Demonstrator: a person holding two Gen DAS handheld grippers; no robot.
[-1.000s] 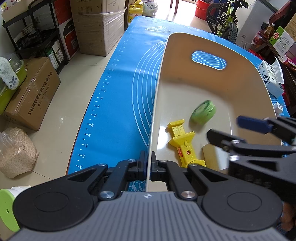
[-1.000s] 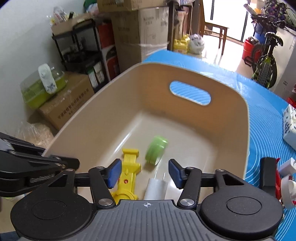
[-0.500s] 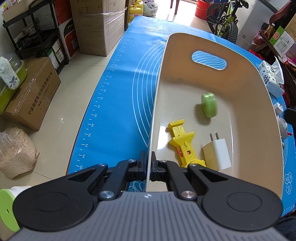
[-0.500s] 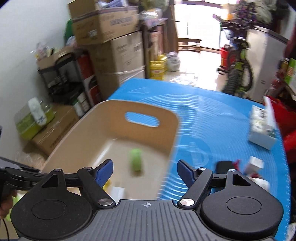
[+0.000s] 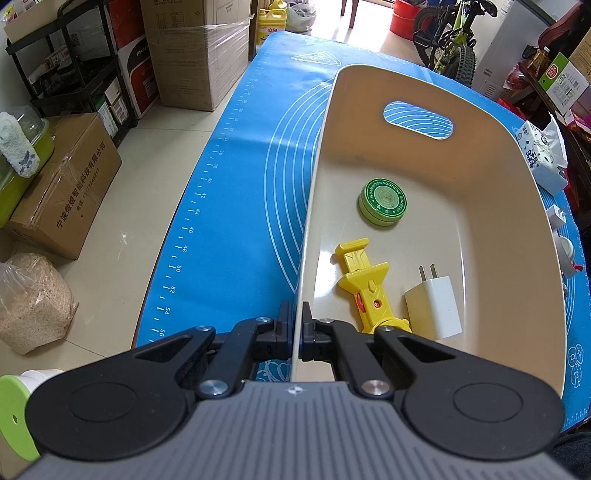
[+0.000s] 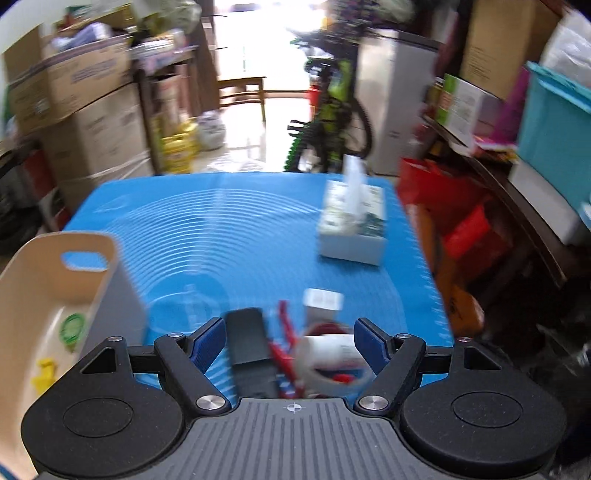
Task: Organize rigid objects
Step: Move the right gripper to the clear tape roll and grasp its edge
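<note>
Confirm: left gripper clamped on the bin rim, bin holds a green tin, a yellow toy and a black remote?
Not quite. The left gripper is clamped on the bin rim, with the green tin and yellow toy inside, but the third item is a white charger, per the left wrist view.

A green bicycle [image 5: 448,35] stood beyond the blue mat [image 5: 255,192]. Cardboard boxes [image 5: 195,48] and a black shelf [image 5: 70,70] lined the floor.
</note>
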